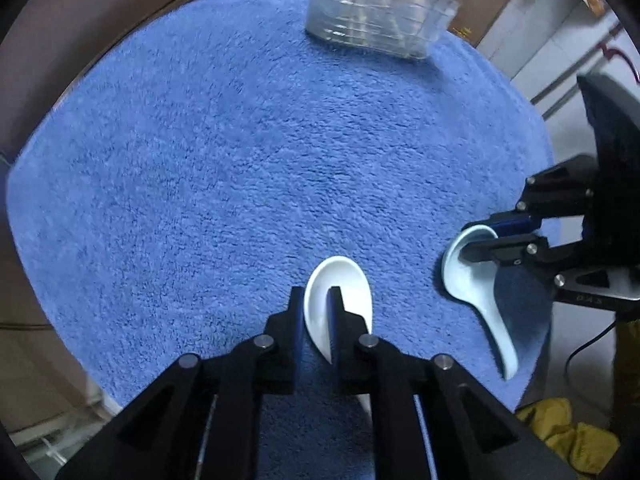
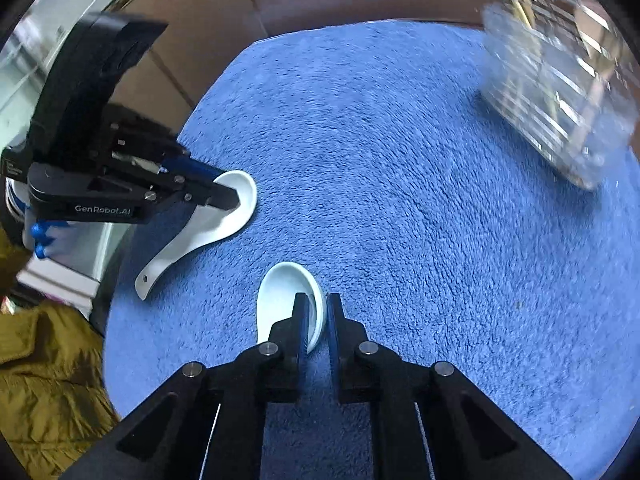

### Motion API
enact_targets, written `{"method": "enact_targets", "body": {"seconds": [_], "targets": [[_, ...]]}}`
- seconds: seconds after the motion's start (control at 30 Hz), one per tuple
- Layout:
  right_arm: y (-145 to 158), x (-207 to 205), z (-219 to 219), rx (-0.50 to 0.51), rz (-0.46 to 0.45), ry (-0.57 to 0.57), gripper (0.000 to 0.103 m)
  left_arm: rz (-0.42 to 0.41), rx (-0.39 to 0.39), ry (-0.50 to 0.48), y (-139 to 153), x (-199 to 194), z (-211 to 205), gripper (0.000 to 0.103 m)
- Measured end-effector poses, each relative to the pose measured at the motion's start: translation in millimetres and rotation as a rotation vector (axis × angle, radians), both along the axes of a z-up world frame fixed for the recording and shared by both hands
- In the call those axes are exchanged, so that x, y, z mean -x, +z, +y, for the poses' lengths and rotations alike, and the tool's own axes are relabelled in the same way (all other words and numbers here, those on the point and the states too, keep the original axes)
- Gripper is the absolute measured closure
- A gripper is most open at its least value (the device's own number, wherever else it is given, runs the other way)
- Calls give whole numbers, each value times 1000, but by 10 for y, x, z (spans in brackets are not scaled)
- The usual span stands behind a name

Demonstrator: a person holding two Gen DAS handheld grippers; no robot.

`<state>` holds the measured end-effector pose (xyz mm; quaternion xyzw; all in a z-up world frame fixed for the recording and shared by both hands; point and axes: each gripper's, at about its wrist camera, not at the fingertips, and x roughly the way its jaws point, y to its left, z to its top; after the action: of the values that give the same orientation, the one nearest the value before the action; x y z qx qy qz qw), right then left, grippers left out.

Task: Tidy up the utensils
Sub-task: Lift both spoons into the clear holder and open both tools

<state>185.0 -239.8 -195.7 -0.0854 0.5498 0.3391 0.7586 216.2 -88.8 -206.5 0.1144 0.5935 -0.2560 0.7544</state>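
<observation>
You are gripping one ceramic soup spoon per gripper: the left gripper (image 1: 316, 292) is clamping the white spoon (image 1: 340, 280) by its bowl rim, the right gripper (image 2: 318, 300) the pale blue spoon (image 2: 280, 300). Both are sitting low over the blue towel (image 1: 200, 160). Raise them level, keeping pressure steady, toward the clear holder (image 1: 380, 12) at the far edge.

Two ceramic soup spoons are counted on one fluffy blue towel (image 1: 224, 152): one white spoon (image 1: 340, 280) and one pale blue spoon (image 1: 476, 280) (each with its bowl rim between gripper fingers). Two black two-finger grippers are seen, the left gripper (image 1: 316, 296) and the right gripper (image 2: 318, 304). One clear plastic container (image 1: 380, 12) is counted, and one mustard-yellow cloth (image 2: 44, 372).
</observation>
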Motion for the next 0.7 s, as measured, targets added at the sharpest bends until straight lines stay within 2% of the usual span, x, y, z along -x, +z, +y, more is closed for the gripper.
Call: {"method": "enact_targets", "body": {"seconds": [0.17,0.3,0.53,0.57,0.7], "targets": [[16,84,8,24,-70,8,94,-99,-11,48,174,111,-44,99],[244,147,-104,11,-181,-49,95,-232,26,83,547,124,-95,99],[1184,83,-496,-42,-514,-271,95,-522,159,143,1498,-40,-396,99],[1388,57,-615,-80,-571,-323,95,-559,186,158,1638,-92,-449,99],[1932,-27,-870,-90,-782,-476,95,-681,245,214,2018,-321,-610,99]]}}
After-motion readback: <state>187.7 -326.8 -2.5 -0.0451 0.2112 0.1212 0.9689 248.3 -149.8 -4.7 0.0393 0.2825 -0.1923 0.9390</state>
